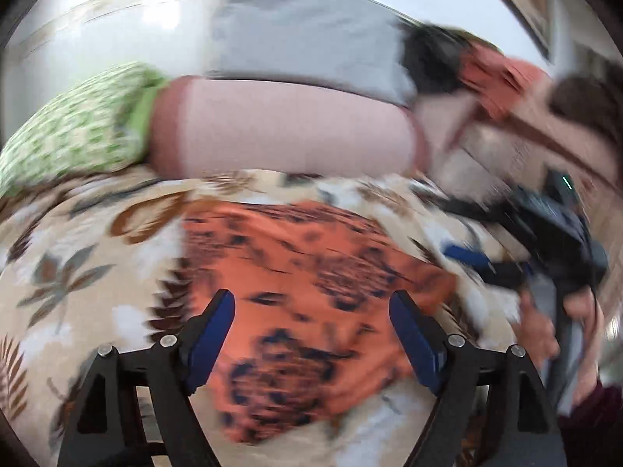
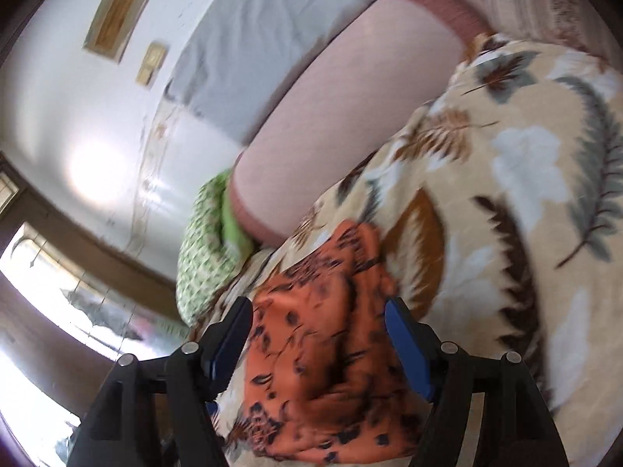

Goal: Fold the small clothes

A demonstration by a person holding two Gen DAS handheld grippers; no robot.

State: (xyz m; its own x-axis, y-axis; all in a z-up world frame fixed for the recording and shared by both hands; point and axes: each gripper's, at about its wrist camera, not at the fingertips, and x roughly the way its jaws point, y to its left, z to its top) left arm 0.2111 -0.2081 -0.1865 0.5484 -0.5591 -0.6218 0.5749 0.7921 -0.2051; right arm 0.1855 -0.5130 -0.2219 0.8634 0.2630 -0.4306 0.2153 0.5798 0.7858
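Observation:
An orange garment with dark blotchy print (image 1: 300,260) lies crumpled and partly folded on a beige leaf-print bedspread (image 1: 78,257). My left gripper (image 1: 311,303) hovers over its near part, jaws wide apart, and the pads are not pressing the cloth. In the right wrist view the same garment (image 2: 323,354) runs up between the fingers of my right gripper (image 2: 318,309), which is open too, with nothing pinched. The right gripper's black body and one blue finger (image 1: 467,257) show blurred at the right of the left wrist view, held by a hand (image 1: 541,327).
A pink pillow (image 1: 280,128) lies across the back of the bed, with a green patterned pillow (image 1: 78,124) at its left end and a grey one (image 1: 303,39) behind. A bunched salmon cloth (image 1: 502,78) sits at the far right. A white wall (image 2: 78,116) and a window (image 2: 46,272) lie beyond.

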